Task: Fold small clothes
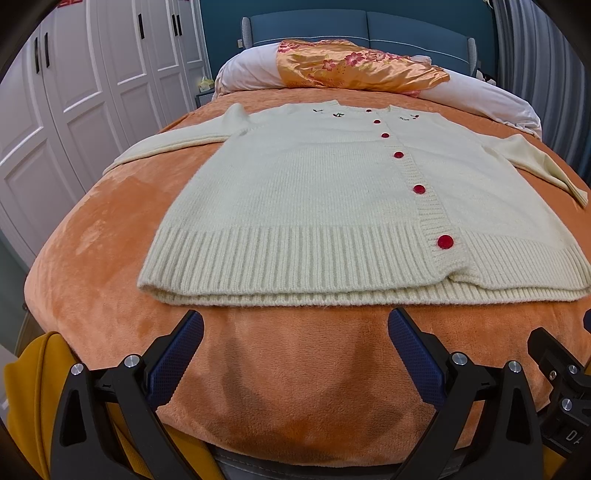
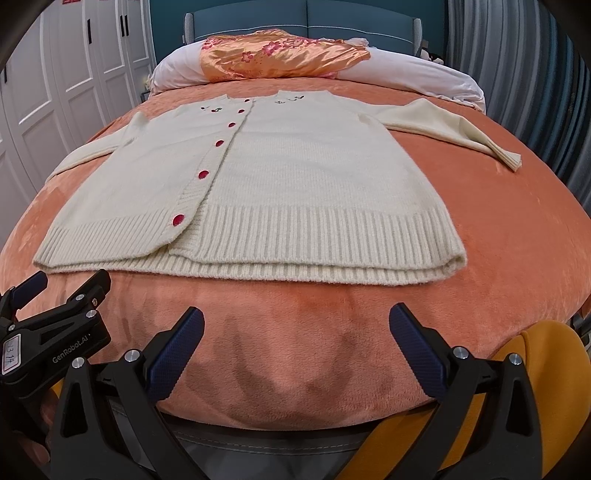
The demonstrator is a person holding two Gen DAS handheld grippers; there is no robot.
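Note:
A cream knit cardigan [image 1: 314, 192] [image 2: 288, 173] with several red buttons lies flat and face up on the orange bedspread [image 1: 280, 373] [image 2: 295, 350], both sleeves spread out sideways. Its ribbed hem faces me. My left gripper [image 1: 295, 332] hovers open over the near edge of the bed, just short of the hem, nothing between its blue pads. My right gripper [image 2: 295, 328] is open too, a bit further back from the hem and empty. The left gripper [image 2: 55, 314] also shows at the lower left of the right wrist view.
A white bolster [image 1: 251, 70] and an orange floral satin pillow [image 1: 354, 62] lie at the head of the bed against a blue headboard [image 1: 369, 26]. White wardrobe doors [image 1: 74, 92] stand to the left. Yellow fabric [image 1: 33, 387] [image 2: 546, 387] shows at the bed's near edge.

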